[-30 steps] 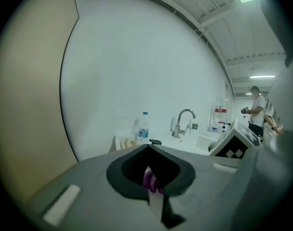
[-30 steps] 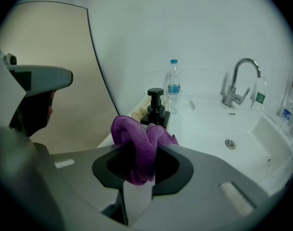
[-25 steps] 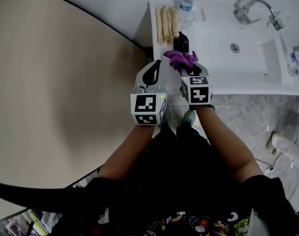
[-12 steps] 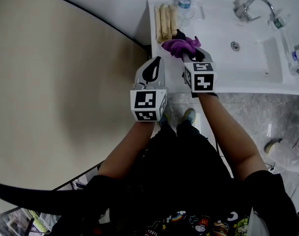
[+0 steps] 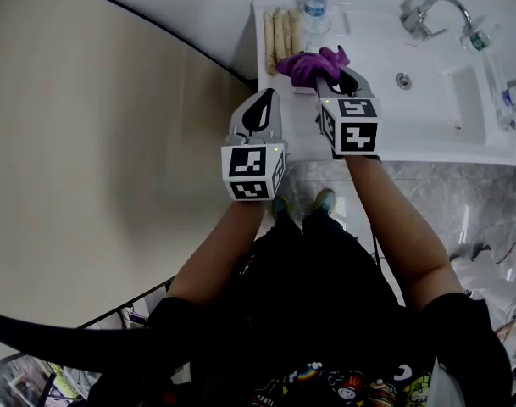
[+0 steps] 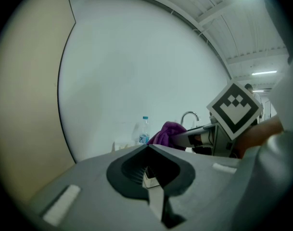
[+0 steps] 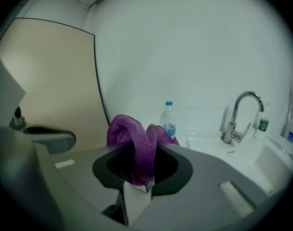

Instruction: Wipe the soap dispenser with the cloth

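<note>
My right gripper (image 5: pixel 326 77) is shut on a purple cloth (image 5: pixel 308 64), holding it over the white counter (image 5: pixel 325 138) near its back left corner. In the right gripper view the cloth (image 7: pixel 132 138) bunches up out of the gripper (image 7: pixel 142 147). No soap dispenser shows at this moment; the cloth covers the spot where a dark object stood. My left gripper (image 5: pixel 263 100) hangs at the counter's left edge, left of the cloth and apart from it. It (image 6: pixel 147 147) is shut with nothing in it.
A water bottle (image 5: pixel 312 5) and rolled beige towels (image 5: pixel 281 30) stand at the counter's back left. The sink basin (image 5: pixel 427 87) with its faucet (image 5: pixel 429 13) lies to the right. Small bottles (image 5: pixel 513 100) sit at the far right. The wall is close behind.
The right gripper has carried the cloth farther back on the counter, over the dark object seen earlier, which is now covered. The left gripper has shifted slightly back.
</note>
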`<state>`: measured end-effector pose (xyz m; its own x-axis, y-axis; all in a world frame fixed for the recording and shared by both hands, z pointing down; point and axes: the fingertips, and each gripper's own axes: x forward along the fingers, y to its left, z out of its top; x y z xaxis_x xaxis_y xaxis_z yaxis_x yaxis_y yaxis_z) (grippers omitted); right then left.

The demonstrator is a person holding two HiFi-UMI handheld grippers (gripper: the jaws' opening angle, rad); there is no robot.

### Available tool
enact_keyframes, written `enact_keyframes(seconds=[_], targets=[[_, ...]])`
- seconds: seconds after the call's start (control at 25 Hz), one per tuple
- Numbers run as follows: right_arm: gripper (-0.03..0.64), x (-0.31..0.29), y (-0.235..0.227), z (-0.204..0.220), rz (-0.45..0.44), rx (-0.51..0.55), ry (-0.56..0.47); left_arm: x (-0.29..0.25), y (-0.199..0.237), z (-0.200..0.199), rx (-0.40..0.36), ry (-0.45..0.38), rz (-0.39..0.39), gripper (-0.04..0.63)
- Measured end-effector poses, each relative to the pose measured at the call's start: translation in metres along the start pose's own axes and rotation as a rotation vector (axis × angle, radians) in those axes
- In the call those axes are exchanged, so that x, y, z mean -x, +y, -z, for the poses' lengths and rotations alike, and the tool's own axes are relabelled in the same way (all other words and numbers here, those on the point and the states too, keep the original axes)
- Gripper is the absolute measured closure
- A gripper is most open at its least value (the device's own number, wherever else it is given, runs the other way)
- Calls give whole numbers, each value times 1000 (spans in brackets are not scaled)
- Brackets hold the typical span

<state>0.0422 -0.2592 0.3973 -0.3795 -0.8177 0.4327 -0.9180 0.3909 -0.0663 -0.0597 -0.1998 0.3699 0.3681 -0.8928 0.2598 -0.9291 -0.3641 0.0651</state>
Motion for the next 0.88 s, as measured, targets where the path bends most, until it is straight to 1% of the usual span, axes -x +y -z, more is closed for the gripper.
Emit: enact_keyframes(seconds=[0.16,0.32,0.56,0.88], targets=[[508,-3,-4,-18,-7,7,-42,2,-4,-2,-7,7,-11,594],[508,-19,-6,-29,-12,7,-67,1,-3,-2,-9,10,-16,594],[508,-36,7,-4,-47,23,-23,3,-2,6,-4,29,-26,594],[514,-28,13,10,-73,17,-4,0,-2,10,-5,42,-19,594]])
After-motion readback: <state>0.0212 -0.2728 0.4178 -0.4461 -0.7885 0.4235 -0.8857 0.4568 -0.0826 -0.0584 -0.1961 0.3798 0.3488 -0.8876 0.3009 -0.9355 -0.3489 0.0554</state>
